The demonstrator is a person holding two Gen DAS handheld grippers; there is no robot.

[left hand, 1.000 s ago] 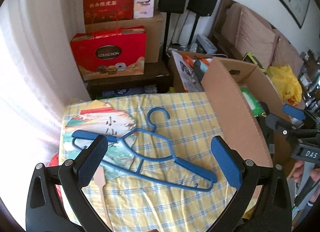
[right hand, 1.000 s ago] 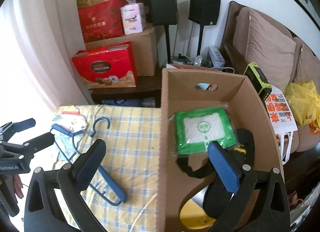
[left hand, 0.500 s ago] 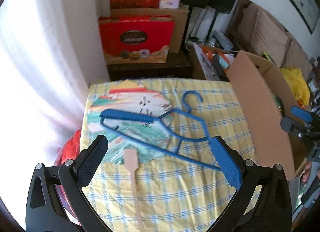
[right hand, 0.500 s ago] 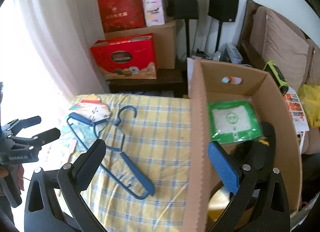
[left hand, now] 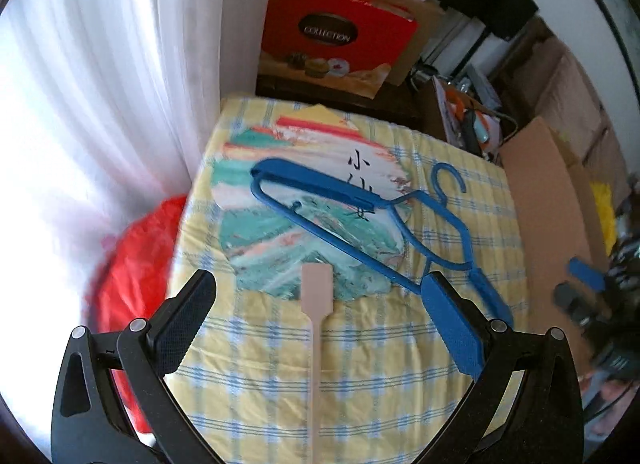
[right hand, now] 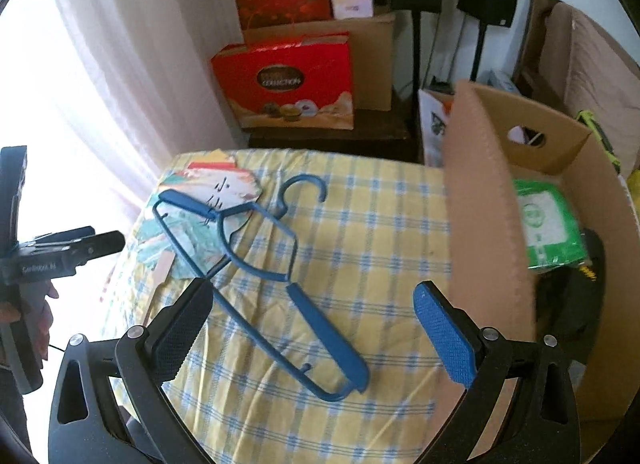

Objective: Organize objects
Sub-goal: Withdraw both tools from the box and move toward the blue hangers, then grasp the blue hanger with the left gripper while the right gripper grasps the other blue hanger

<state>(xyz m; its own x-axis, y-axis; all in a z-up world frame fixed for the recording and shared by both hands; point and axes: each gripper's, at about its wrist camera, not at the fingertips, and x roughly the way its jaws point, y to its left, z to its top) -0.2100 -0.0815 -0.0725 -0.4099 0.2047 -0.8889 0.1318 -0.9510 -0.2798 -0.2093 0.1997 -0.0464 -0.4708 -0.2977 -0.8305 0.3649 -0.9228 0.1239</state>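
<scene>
A blue plastic hanger (left hand: 360, 203) lies flat on the yellow checked tablecloth (left hand: 380, 364), one arm resting across a painted paper fan (left hand: 288, 223). The fan's pale wooden handle (left hand: 316, 344) points toward me. My left gripper (left hand: 318, 284) hovers open above that handle, nothing between its fingers. In the right wrist view the hanger (right hand: 256, 248) stretches diagonally and my right gripper (right hand: 314, 290) is open over its lower arm, holding nothing. The left gripper (right hand: 72, 248) shows at the table's left edge, held by a hand.
An open cardboard box (right hand: 484, 203) stands against the table's right side, holding a green packet (right hand: 548, 223) and a dark item. Red gift boxes (right hand: 284, 83) and speakers sit behind the table. A white curtain (left hand: 100, 83) and a red bag (left hand: 132, 264) are at the left.
Both grippers swung left and both stayed open. The left one now faces the fan and its handle; the right one moved from over the box to over the hanger.
</scene>
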